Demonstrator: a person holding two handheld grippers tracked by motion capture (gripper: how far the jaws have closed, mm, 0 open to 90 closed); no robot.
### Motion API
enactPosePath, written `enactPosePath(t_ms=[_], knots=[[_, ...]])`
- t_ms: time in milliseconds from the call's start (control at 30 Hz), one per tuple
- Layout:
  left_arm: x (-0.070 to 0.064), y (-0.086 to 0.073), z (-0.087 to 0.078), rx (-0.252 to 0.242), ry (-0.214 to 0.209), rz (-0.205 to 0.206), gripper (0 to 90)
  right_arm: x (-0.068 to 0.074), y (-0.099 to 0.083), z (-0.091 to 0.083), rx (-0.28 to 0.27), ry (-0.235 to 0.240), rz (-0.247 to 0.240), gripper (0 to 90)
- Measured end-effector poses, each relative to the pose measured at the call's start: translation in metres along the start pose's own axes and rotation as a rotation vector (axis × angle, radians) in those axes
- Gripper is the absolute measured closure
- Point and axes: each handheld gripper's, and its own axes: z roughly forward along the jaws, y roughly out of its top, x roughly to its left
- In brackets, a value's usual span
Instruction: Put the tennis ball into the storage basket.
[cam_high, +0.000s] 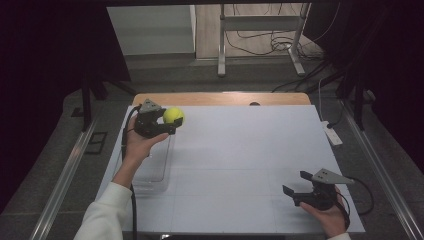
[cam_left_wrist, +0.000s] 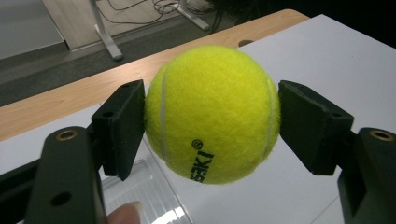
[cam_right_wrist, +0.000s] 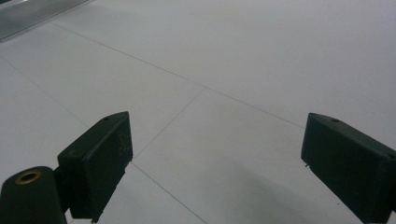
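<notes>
Above clear bin (cam_high: 156, 170), left gripper (cam_high: 172, 121) is clamping tennis ball (cam_high: 173, 115); lower w/ grip firm before releasing.

Tennis ball (cam_left_wrist: 212, 114), between the black fingers (cam_left_wrist: 122, 126) of the left gripper (cam_high: 170, 122): yellow-green felt, pale curved seam, black printed lettering. Surface (cam_high: 240, 150): white, ruled with thin grey lines, its far edge tan wood. Below the fingers, a clear plastic tray (cam_high: 156, 172). Sleeve (cam_high: 107, 212): white.

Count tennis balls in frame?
1. The tennis ball sits between the left gripper jaws, held up near the table's far left, above the clear bin. None hidden that I can see.
</notes>
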Motion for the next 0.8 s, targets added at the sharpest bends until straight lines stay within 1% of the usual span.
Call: enactPosePath(t_ms=[167, 367, 433, 567, 800], knots=[[0.007, -0.002, -0.002, -0.005, 0.033, -0.018, 27.9, 0.0, 0.0, 0.0, 0.0, -0.001, 0.001, 9.2], [0.016, -0.004, -0.004, -0.007, 0.054, -0.037, 27.8, 0.0, 0.0, 0.0, 0.0, 0.0, 0.001, 9.2], [0.017, -0.004, -0.004, -0.006, 0.057, -0.037, 27.8, 0.0, 0.0, 0.0, -0.001, 0.0, 0.002, 9.2], [0.022, -0.006, -0.005, -0.002, 0.079, -0.042, 27.8, 0.0, 0.0, 0.0, 0.0, 0.0, 0.002, 9.3], [0.032, -0.009, -0.008, 0.004, 0.105, -0.063, 27.8, 0.0, 0.0, 0.0, 0.001, -0.001, 0.002, 9.3]])
